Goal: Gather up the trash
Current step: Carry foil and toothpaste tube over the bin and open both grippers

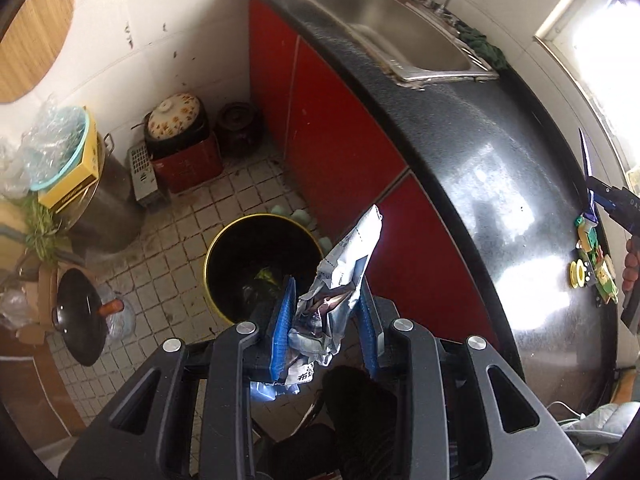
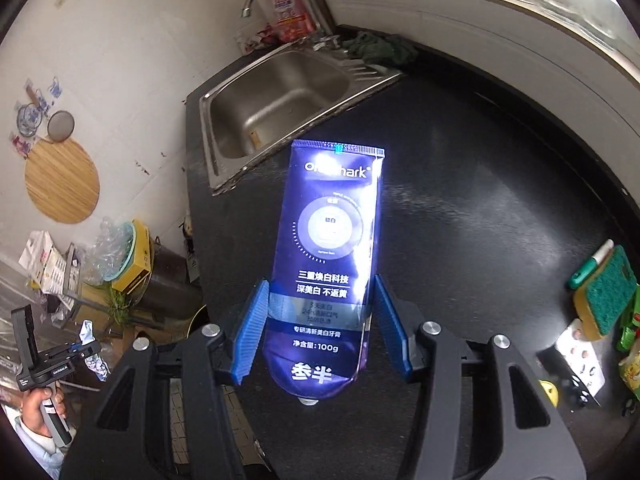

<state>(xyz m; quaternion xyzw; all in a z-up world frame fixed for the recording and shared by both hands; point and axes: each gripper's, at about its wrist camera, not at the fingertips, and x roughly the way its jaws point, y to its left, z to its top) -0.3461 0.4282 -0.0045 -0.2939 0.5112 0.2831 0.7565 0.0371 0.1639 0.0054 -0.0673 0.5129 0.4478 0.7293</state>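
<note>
Left gripper: jaws narrowed on a crumpled silver wrapper, blue pads pressing it from both sides, the crushed foil standing up past the fingertips. Just beyond and below it, in the left wrist view, stands a round black trash bin with a yellow rim on the tiled floor, already holding some scraps. It sits at the foot of the red cabinet that carries the black counter and the steel sink.

Right gripper: jaws half apart, holding a purple toothpaste tube across its width near the cap end, the flat crimped end pointing away toward the sink. Here the tube hangs over the counter, not over the bin. Farther right on the counter lie a green-and-yellow sponge, a blister pack and other small packets, apparently trash not yet gathered.

Step in hand, as judged: carrying two picked-up items to the bin. The left load is nearly above the opening; it needs centring over the rim, then the jaws spread so the wrapper drops inside. The right load must first cross the counter edge toward the bin before release, keeping clear of the left gripper.
</note>
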